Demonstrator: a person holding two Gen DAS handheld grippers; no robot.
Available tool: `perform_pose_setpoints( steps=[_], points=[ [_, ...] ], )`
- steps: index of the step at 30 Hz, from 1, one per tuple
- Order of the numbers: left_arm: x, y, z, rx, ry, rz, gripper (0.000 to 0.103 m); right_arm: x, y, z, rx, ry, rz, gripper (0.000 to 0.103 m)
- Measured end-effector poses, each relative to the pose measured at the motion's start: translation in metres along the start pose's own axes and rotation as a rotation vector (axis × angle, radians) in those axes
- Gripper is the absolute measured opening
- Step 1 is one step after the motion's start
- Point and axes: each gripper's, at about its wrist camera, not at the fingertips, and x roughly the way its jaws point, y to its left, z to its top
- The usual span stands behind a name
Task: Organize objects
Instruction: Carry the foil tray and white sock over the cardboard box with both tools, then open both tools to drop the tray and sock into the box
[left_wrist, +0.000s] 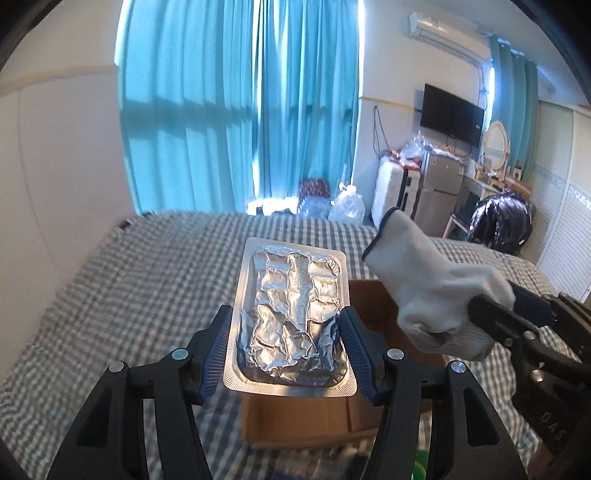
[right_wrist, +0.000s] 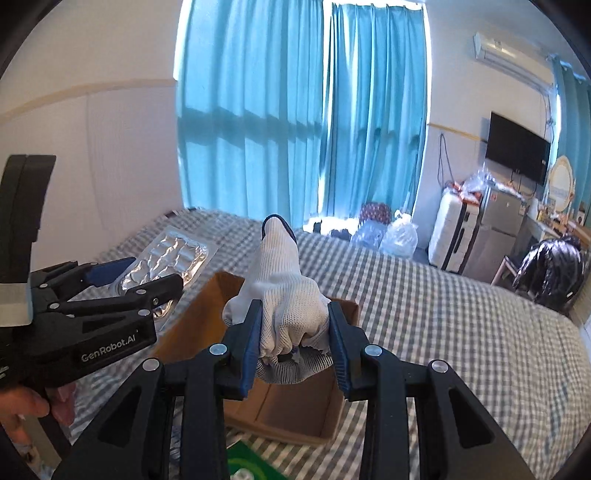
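Note:
My left gripper (left_wrist: 288, 347) is shut on a silver foil blister pack (left_wrist: 291, 317), held flat above the left edge of an open cardboard box (left_wrist: 295, 417) on the checked bed. The pack also shows in the right wrist view (right_wrist: 166, 258), with the left gripper (right_wrist: 155, 277) at the left. My right gripper (right_wrist: 295, 332) is shut on a bunched white knit glove (right_wrist: 284, 295) with a dark blue cuff, held over the box (right_wrist: 288, 410). The glove also shows in the left wrist view (left_wrist: 432, 291), to the right of the pack.
The bed with a grey-and-white checked cover (right_wrist: 443, 314) fills the foreground. Blue curtains (left_wrist: 240, 110) hang behind it. Bags, a suitcase and a small fridge (left_wrist: 439, 188) stand at the far right. Something green (right_wrist: 247, 465) lies in front of the box.

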Motion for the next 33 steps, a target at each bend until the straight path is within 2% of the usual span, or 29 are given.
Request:
perform_pose_setpoints(
  steps=[3,8,13,16,19,20,21,22,23,26,28,29,33],
  points=[
    [0.030,-0.010,-0.007,0.027,0.024,-0.002,0.059,0.038,-0.010,-0.009,0.010,0.043,0.003,0.033],
    [0.068,-0.021,-0.020,0.061,0.073,0.000,0.059,0.067,-0.024,-0.028,0.018,0.083,0.007,0.033],
    [0.085,-0.024,-0.032,0.055,0.112,-0.016,0.059,0.078,-0.034,-0.044,0.053,0.099,0.038,0.033],
    [0.086,-0.023,-0.035,0.038,0.128,-0.033,0.061,0.075,-0.039,-0.046,0.074,0.100,0.060,0.039],
    [0.080,-0.023,-0.031,0.032,0.134,-0.032,0.063,0.060,-0.046,-0.042,0.110,0.065,0.072,0.045],
    [0.075,-0.023,-0.028,0.037,0.124,-0.029,0.070,0.054,-0.045,-0.039,0.116,0.051,0.074,0.049],
    [0.069,-0.024,-0.026,0.042,0.115,-0.021,0.075,0.047,-0.046,-0.036,0.120,0.035,0.068,0.059],
    [0.062,-0.023,-0.023,0.046,0.099,-0.008,0.084,0.040,-0.047,-0.031,0.122,0.018,0.055,0.065],
    [0.052,-0.022,-0.020,0.046,0.078,0.008,0.088,0.028,-0.048,-0.025,0.121,-0.004,0.041,0.071],
    [0.026,-0.016,-0.011,0.031,0.050,0.012,0.091,-0.001,-0.044,-0.007,0.115,-0.041,0.028,0.072],
    [0.002,-0.010,-0.004,0.006,0.028,0.011,0.096,-0.029,-0.039,0.005,0.108,-0.074,0.018,0.078],
    [-0.008,-0.008,-0.002,-0.002,0.018,0.013,0.098,-0.041,-0.035,0.009,0.104,-0.088,0.010,0.084],
    [-0.059,0.001,0.001,-0.009,-0.047,0.024,0.103,-0.099,-0.019,0.021,0.077,-0.138,-0.011,0.087]
  ],
)
